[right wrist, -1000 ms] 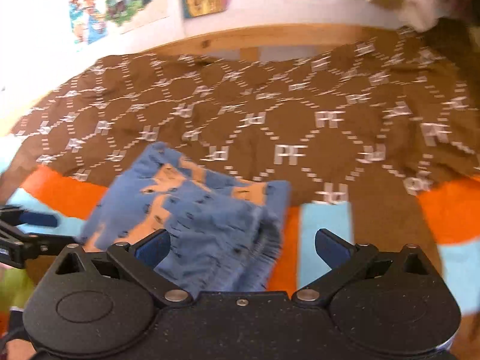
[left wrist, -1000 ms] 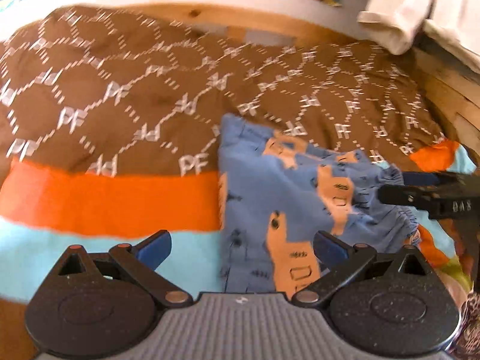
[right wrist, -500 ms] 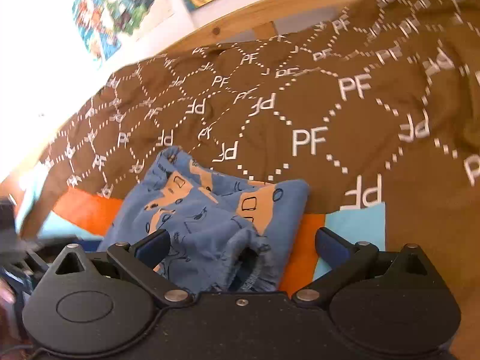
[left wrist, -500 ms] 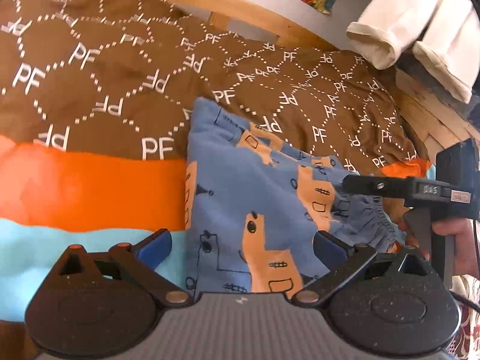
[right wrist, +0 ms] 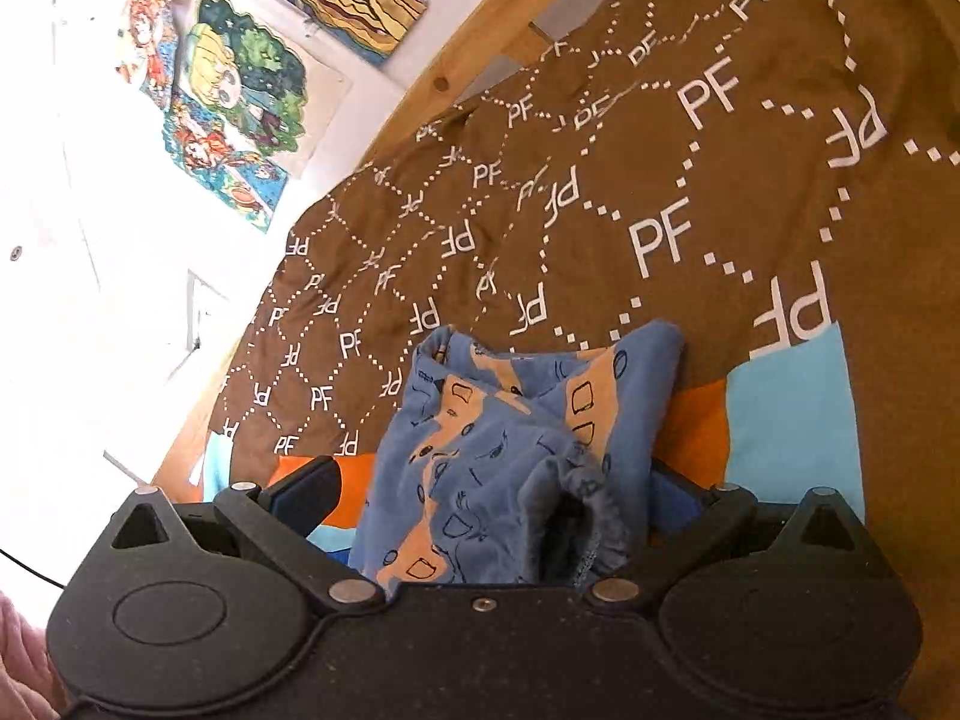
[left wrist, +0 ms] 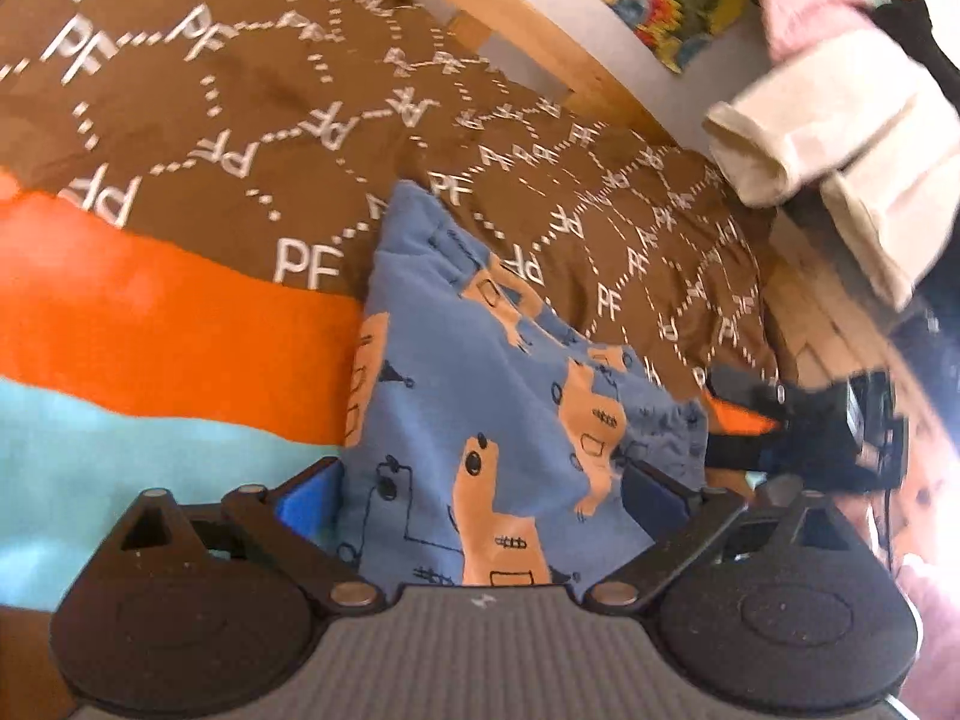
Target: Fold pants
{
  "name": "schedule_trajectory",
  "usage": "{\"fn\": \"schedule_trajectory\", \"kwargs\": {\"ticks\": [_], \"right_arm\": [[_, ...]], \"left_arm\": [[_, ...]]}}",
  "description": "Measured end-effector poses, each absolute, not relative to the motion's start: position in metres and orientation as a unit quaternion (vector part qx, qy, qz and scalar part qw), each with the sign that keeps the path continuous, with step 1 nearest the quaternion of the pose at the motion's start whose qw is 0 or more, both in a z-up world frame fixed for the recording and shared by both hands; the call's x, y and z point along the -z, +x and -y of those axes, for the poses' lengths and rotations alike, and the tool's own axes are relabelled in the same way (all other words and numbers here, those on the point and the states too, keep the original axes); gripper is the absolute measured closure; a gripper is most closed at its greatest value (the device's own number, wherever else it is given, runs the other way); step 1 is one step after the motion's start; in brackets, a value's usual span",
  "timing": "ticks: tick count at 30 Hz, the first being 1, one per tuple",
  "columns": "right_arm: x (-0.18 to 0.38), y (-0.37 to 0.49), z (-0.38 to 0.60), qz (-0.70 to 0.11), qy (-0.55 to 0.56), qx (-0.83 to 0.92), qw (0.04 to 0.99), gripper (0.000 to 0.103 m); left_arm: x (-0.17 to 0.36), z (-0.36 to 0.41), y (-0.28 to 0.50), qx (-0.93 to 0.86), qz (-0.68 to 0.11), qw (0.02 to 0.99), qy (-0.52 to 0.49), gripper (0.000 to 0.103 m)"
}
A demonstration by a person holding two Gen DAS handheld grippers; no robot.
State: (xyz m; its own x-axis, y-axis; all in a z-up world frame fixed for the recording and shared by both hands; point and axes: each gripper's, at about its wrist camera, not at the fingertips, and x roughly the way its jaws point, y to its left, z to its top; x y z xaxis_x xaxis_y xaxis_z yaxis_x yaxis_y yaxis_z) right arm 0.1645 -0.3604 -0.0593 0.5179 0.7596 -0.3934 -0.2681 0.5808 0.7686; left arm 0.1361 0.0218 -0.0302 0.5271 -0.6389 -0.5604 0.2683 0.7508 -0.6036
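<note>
— Since a second ago, what has been changed?

— Both grippers have been brought closer to the pants [left wrist: 480,396], which now fill the gap between each pair of fingers; earlier they were seen further off. The pants themselves have been left in the same spot on the blanket [left wrist: 180,120].

— How is the left gripper [left wrist: 483,489] held?

— Its jaws are spread wide, with the near edge of the pants lying between them. The blue pads [left wrist: 306,495] are seen at either side of the cloth. Whether the cloth is touched cannot be told.

— And the right gripper [right wrist: 489,495]?

— Wide apart as well, with the gathered waistband end of the pants [right wrist: 528,450] bunched up between the fingers. Nothing is clamped. From the left wrist view, the right gripper [left wrist: 780,426] is seen as a dark blurred shape just beyond the right edge of the pants.

— Where are the pants placed?

— Folded into a compact blue bundle with tan animal prints, across the line where the brown patterned part of the blanket meets its orange stripe [left wrist: 150,324]. A wooden bed frame [left wrist: 540,42] is seen beyond the blanket, far from the pants, and pictures [right wrist: 240,96] are fixed to the wall behind it.
</note>
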Motion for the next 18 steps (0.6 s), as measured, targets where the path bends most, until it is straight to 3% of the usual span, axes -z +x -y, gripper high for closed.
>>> {"fn": "schedule_trajectory", "kwargs": {"ticks": [4,12,15,18], "right_arm": [[0.057,0.16,0.353,-0.38,0.307,-0.304,0.818,0.005],[0.062,0.141,0.334,-0.362,0.258,-0.274,0.853,0.008],[0.061,0.14,0.332,-0.364,0.26,-0.252,0.858,0.016],[0.061,0.138,0.336,-0.37,0.268,-0.222,0.861,0.041]], "left_arm": [[0.032,-0.024,0.14,0.24,-0.422,0.843,-0.233,0.024],[0.033,-0.024,0.143,0.214,-0.439,0.847,-0.211,0.047],[0.033,-0.025,0.144,0.206,-0.444,0.845,-0.215,0.05],[0.033,-0.024,0.145,0.2,-0.446,0.847,-0.21,0.055]]}}
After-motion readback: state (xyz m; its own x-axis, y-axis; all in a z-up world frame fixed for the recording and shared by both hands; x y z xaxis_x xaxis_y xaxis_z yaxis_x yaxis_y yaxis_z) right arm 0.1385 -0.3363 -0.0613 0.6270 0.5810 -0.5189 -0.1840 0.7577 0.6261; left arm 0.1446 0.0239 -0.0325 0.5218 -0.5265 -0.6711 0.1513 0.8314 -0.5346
